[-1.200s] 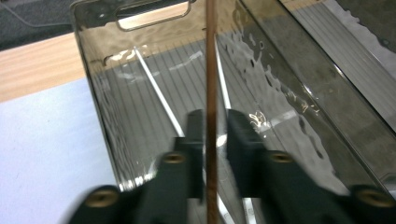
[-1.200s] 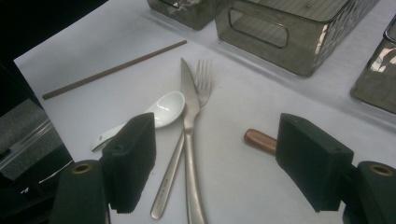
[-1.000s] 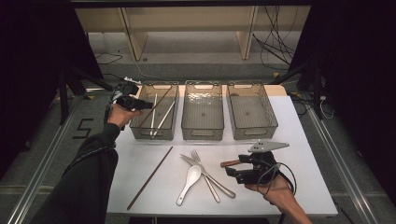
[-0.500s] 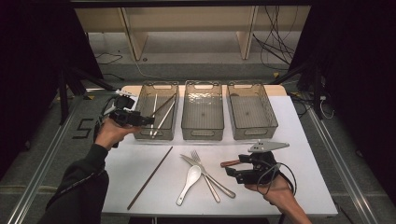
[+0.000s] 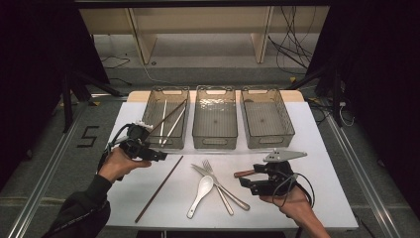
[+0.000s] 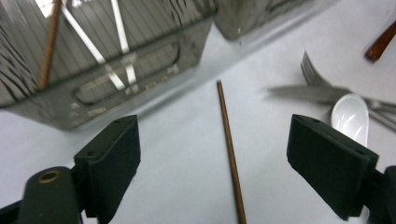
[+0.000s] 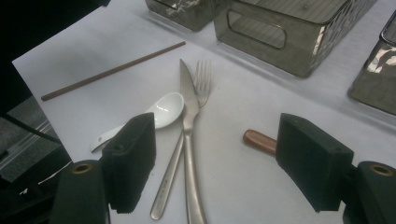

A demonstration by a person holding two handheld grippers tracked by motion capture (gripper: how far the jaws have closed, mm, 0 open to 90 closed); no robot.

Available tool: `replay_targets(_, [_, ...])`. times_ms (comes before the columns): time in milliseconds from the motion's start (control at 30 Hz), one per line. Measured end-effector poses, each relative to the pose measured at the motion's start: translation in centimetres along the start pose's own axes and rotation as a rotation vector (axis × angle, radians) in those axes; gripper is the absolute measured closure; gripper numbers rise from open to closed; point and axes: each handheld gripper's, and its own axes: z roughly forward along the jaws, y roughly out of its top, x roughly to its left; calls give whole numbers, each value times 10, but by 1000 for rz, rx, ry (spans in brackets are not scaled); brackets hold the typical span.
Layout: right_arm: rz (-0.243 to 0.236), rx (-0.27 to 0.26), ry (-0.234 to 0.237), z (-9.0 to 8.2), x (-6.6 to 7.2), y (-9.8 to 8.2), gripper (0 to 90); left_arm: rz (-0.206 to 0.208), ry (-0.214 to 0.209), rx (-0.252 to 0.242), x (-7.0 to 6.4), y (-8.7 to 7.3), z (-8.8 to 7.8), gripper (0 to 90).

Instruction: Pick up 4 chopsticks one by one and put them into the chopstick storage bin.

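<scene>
left claw (image 5: 159, 156) jaws just opening, empty, back from leftmost clear bin (image 5: 154, 140), where one brown chopstick now leans | next: thin brown wooden chopstick (image 6: 229, 150) on white desk (image 5: 327, 163), between jaws | right claw (image 7: 210, 158) released, idle

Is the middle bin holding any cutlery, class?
No, the middle bin shows a bare bottom in the high view; the chopsticks lie in the left bin.

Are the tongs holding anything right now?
No. The left tongs have just been opening, with nothing gripped; the brown chopstick lies on the table beneath. The right tongs are open too, over the knife.
</scene>
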Motion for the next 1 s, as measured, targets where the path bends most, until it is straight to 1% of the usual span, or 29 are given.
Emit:
replay_targets(133, [3,4,-2,0,0,0,297,-3,2,20,-2,-9,4,162])
replay_targets(167, [3,5,-3,0,0,0,297,6,4,33,-3,-10,4,162])
replay_targets(200, [4,6,-3,0,0,0,297,1,5,37,-5,-12,5,160])
replay_targets(333, [1,6,-2,0,0,0,297,9,9,54,-9,-18,8,157])
replay_targets(467, [3,5,-4,0,0,0,297,31,18,75,-14,-22,10,157])
replay_targets(500, [3,5,-4,0,0,0,297,34,16,81,-15,-23,10,157])
replay_targets(533, [3,5,-3,0,0,0,297,26,11,83,-17,-24,12,157])
replay_targets(567, [2,5,-3,0,0,0,297,36,6,100,-18,-25,14,157])
replay_targets(633, [2,5,-4,0,0,0,297,42,8,123,-20,-27,16,157])
replay_targets(700, [0,7,-4,0,0,0,297,33,6,128,-22,-29,18,158])
replay_targets(833, [2,6,-4,0,0,-1,297,46,8,161,-23,-32,19,164])
replay_targets(1000, [0,6,-4,0,0,-1,297,48,18,177,-25,-37,20,171])
